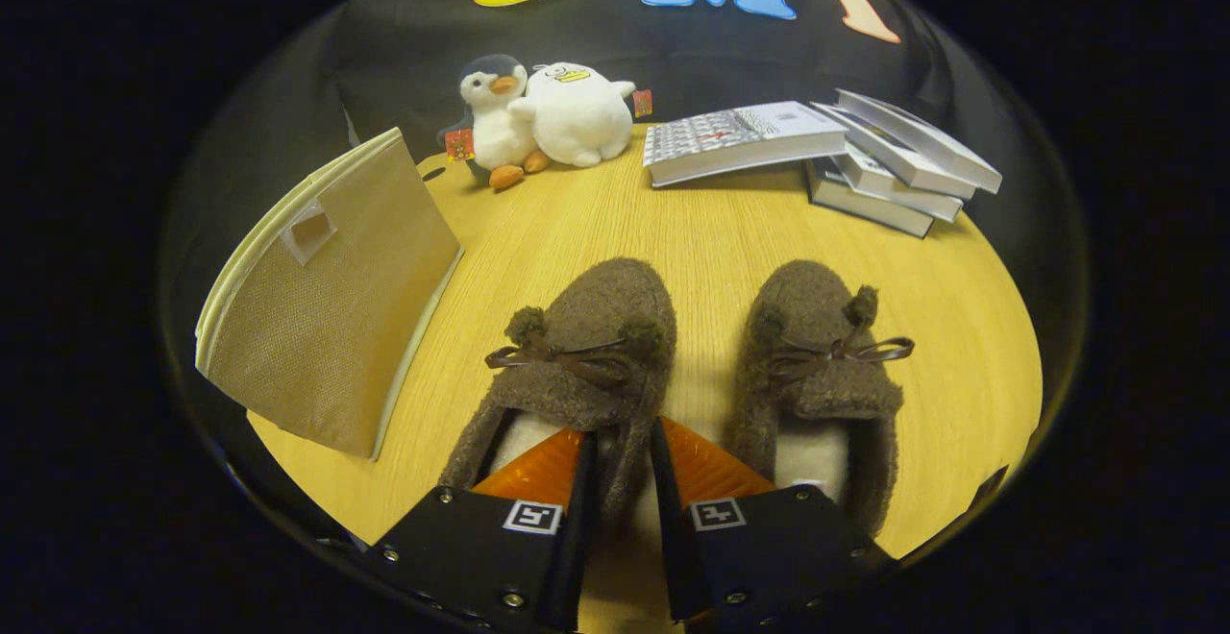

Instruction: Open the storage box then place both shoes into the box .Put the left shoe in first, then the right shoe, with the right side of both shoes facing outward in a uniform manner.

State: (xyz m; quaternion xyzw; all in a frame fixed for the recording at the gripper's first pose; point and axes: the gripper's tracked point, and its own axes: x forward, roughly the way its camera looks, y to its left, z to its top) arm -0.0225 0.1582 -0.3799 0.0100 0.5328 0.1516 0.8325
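Pinching the left shoe [577,355] side wall, the gripper [620,447] is nearly closed; storage box [327,298] left of it is judged unopened, opening needed.

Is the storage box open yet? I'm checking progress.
No, the storage box stands closed left of the shoes, while the fingers straddle one shoe's side wall.

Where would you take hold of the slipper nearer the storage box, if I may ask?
Grip the slipper by its collar wall beside the other slipper, from the heel end: that thin upright edge suits the jaws. The gripper straddles it.
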